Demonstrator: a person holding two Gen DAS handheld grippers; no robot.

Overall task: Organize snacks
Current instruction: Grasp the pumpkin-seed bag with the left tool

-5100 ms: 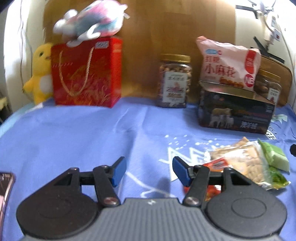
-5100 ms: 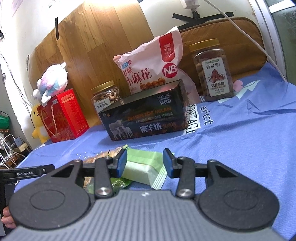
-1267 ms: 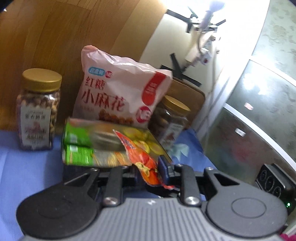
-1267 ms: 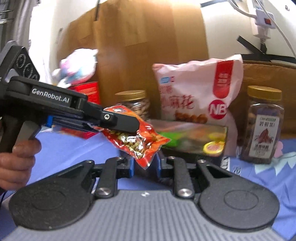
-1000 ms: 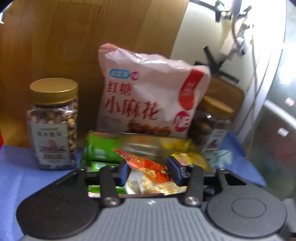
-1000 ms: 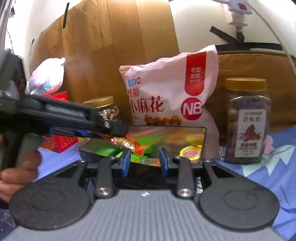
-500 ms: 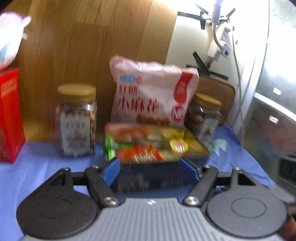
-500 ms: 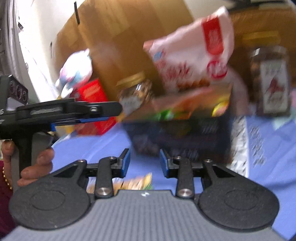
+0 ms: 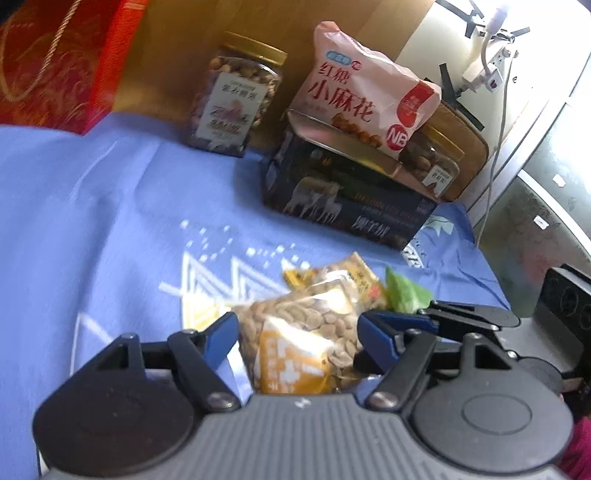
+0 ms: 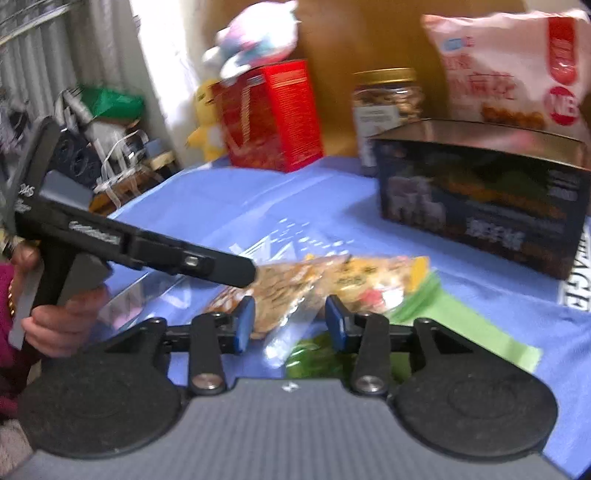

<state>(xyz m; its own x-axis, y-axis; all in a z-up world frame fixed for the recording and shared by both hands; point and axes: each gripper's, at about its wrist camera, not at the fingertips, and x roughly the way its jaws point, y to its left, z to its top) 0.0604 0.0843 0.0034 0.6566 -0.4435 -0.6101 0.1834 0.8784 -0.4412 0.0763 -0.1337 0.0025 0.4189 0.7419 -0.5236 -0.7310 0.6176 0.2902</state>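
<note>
Lying between my left gripper's [image 9: 297,332] spread fingers, the peanut packet [image 9: 306,339] runs lengthwise toward me, yellow label end nearest; the fingers are released, apart from it. It tops a small pile with a green packet [image 10: 454,328] on the blue cloth [image 9: 110,206]. My right gripper [image 10: 290,321] is released too, hovering over the same pile. Beyond stands the dark box [image 9: 347,192], open, its long side facing me. Behind it lean a pink bag [image 9: 369,96] and a nut jar [image 9: 236,99], with a red box [image 10: 273,114] near the wooden board [image 10: 354,33].
</note>
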